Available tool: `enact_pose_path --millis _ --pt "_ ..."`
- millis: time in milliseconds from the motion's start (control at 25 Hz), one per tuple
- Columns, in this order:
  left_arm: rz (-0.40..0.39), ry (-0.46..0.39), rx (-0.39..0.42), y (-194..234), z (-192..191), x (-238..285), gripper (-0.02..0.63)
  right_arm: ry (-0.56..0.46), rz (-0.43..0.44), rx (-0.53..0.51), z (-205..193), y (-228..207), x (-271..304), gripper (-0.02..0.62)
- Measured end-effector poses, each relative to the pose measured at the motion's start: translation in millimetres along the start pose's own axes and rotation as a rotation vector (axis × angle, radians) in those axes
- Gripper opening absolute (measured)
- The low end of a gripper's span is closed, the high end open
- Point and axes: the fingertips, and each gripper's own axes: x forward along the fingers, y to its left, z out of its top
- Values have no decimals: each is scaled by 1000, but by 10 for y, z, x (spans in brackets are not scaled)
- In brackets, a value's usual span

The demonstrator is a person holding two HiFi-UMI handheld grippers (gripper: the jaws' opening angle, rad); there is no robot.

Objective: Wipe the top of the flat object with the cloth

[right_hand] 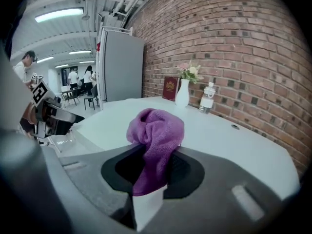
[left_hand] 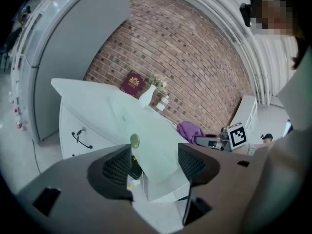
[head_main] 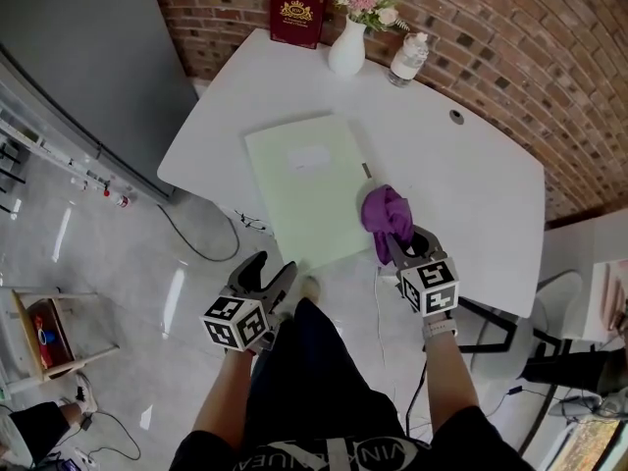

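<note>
A pale green flat folder (head_main: pixel 309 186) lies on the white table (head_main: pixel 471 194), its near corner overhanging the front edge. My right gripper (head_main: pixel 400 248) is shut on a purple cloth (head_main: pixel 386 214), which bunches up at the folder's right edge. In the right gripper view the cloth (right_hand: pixel 155 140) fills the gap between the jaws. My left gripper (head_main: pixel 267 279) hangs off the table's near edge, open and empty. In the left gripper view the folder (left_hand: pixel 146 140) shows beyond the spread jaws of the left gripper (left_hand: pixel 155 164).
At the table's far edge stand a dark red book (head_main: pixel 297 13), a white vase of flowers (head_main: pixel 348 42) and a small bottle (head_main: pixel 407 59). A cable hole (head_main: pixel 456 117) sits far right. A grey cabinet (head_main: pixel 88 57) is to the left.
</note>
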Motion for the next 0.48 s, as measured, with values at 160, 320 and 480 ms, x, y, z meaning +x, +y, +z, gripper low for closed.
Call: enact_pose_path --millis 160,320,480 --pt "-18 5 -131 -24 -123 103 301 -55 -72 13 115 -137 -163 97" --pt "-53 -10 -283 -4 -209 182 315 -131 -39 10 321 0 -267 97" --pt "-122 -18 -428 2 -255 263 328 -150 32 -36 437 213 -221 97"
